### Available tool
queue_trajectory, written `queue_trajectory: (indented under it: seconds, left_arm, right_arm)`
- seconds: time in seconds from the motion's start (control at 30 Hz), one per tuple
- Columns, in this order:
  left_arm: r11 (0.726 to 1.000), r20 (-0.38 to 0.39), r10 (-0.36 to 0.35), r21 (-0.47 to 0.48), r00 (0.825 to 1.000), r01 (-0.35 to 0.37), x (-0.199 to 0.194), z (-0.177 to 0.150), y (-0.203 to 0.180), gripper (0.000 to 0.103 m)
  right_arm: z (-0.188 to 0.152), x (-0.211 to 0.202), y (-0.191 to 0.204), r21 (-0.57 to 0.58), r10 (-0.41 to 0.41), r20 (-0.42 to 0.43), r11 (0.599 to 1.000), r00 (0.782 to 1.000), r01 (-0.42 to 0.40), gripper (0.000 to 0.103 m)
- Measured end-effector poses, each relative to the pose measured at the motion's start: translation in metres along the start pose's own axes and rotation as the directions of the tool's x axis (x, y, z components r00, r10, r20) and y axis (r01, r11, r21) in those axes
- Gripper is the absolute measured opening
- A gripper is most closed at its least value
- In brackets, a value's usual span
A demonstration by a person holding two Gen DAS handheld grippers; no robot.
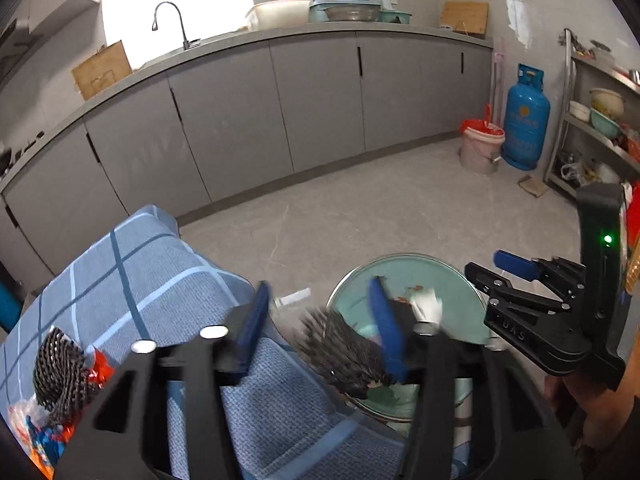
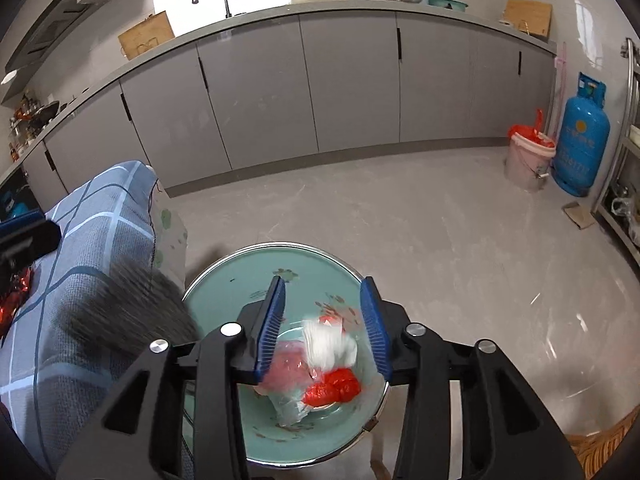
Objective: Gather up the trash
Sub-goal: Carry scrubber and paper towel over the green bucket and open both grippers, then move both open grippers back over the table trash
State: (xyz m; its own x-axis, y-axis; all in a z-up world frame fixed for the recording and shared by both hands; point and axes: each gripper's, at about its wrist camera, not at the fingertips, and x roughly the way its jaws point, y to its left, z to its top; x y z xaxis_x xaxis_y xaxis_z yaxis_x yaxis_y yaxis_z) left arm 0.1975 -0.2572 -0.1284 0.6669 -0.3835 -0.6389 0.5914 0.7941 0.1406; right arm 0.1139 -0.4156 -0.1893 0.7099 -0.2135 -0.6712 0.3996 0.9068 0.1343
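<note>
My left claw (image 1: 320,320) is spread, a blurred black mesh scrap (image 1: 344,352) loose between its fingers at the surface's right edge, over the rim of the teal basin (image 1: 452,276); whether it touches either pad I cannot tell. My right claw (image 2: 326,324) hangs spread and empty above the white wad (image 2: 328,346), clear film (image 2: 288,364) and red plastic (image 2: 332,390) already in the basin. More wrappers (image 1: 94,364) and another mesh piece (image 1: 56,372) wait on the blue checked cloth (image 1: 132,264); I judge them featherlight, crumply and slippery, so I'd pinch a bunched fold.
</note>
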Motion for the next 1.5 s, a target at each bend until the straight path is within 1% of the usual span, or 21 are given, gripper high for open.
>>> queue_trajectory:
  seconds: [0.03,0.13,0.3,0.33,0.4,0.5,0.57,0.6,0.8,0.93,1.07,1.27,1.33,1.4,1.47,1.5]
  left_arm:
    - [1.000,0.005,0.008,0.006,1.000,-0.008,-0.001,0.000,0.000,0.058]
    - [1.000,0.017,0.029,0.009,0.999,-0.030,-0.006,0.000,0.002,0.075]
    - [0.998,0.033,0.066,0.001,0.997,-0.066,-0.018,-0.002,0.014,0.077]
    - [0.997,0.035,0.077,-0.001,0.996,-0.077,-0.021,-0.003,0.016,0.081]
    - [0.994,0.047,0.107,0.001,0.993,-0.107,-0.029,-0.006,0.022,0.082]
    - [0.989,0.057,0.146,-0.003,0.988,-0.146,-0.041,-0.008,0.030,0.082]
    - [0.986,0.070,0.166,-0.009,0.984,-0.166,-0.049,-0.009,0.034,0.087]
    - [0.984,0.080,0.178,-0.010,0.981,-0.178,-0.054,-0.010,0.037,0.087]
    - [0.972,0.106,0.235,-0.022,0.966,-0.234,-0.079,-0.016,0.056,0.087]
    - [0.960,0.098,0.278,-0.053,0.956,-0.274,-0.093,-0.026,0.077,0.088]
    - [0.940,0.076,0.338,-0.083,0.938,-0.331,-0.107,-0.043,0.101,0.088]
    - [0.894,0.019,0.434,-0.130,0.901,-0.428,-0.127,-0.074,0.147,0.088]
    - [0.874,-0.003,0.469,-0.147,0.883,-0.464,-0.135,-0.086,0.165,0.088]
    - [0.847,-0.025,0.509,-0.165,0.861,-0.505,-0.146,-0.099,0.184,0.088]
    - [0.823,-0.045,0.541,-0.181,0.840,-0.539,-0.156,-0.111,0.199,0.088]
    - [0.805,-0.062,0.561,-0.192,0.825,-0.562,-0.163,-0.120,0.211,0.088]
  right_arm:
    - [0.000,-0.001,-0.001,0.007,0.000,0.001,1.000,1.000,0.000,0.049]
    - [0.001,-0.008,-0.002,0.025,0.004,0.012,1.000,1.000,-0.004,0.055]
    - [0.001,-0.021,0.004,0.037,0.020,0.026,0.999,0.999,-0.021,0.063]
    - [0.001,-0.025,0.006,0.036,0.023,0.030,0.999,0.999,-0.024,0.063]
    - [0.002,-0.031,0.010,0.036,0.032,0.039,0.999,0.999,-0.033,0.065]
    - [0.003,-0.040,0.020,0.027,0.050,0.052,0.998,0.997,-0.051,0.071]
    - [0.004,-0.044,0.031,0.005,0.066,0.055,0.998,0.996,-0.066,0.072]
    - [0.005,-0.045,0.034,-0.001,0.073,0.054,0.997,0.996,-0.073,0.072]
    - [0.006,-0.053,0.071,-0.049,0.133,0.052,0.990,0.990,-0.130,0.072]
    - [0.002,-0.061,0.100,-0.090,0.178,0.040,0.981,0.983,-0.174,0.073]
    - [-0.003,-0.067,0.126,-0.126,0.217,0.025,0.969,0.976,-0.213,0.073]
    - [-0.012,-0.075,0.164,-0.173,0.270,0.002,0.948,0.963,-0.266,0.074]
    - [-0.015,-0.078,0.179,-0.190,0.291,-0.005,0.939,0.957,-0.286,0.074]
    - [-0.018,-0.083,0.192,-0.210,0.308,-0.010,0.930,0.951,-0.303,0.074]
    - [-0.020,-0.086,0.203,-0.224,0.324,-0.014,0.921,0.946,-0.319,0.078]
    - [-0.021,-0.087,0.210,-0.233,0.331,-0.015,0.916,0.943,-0.325,0.080]
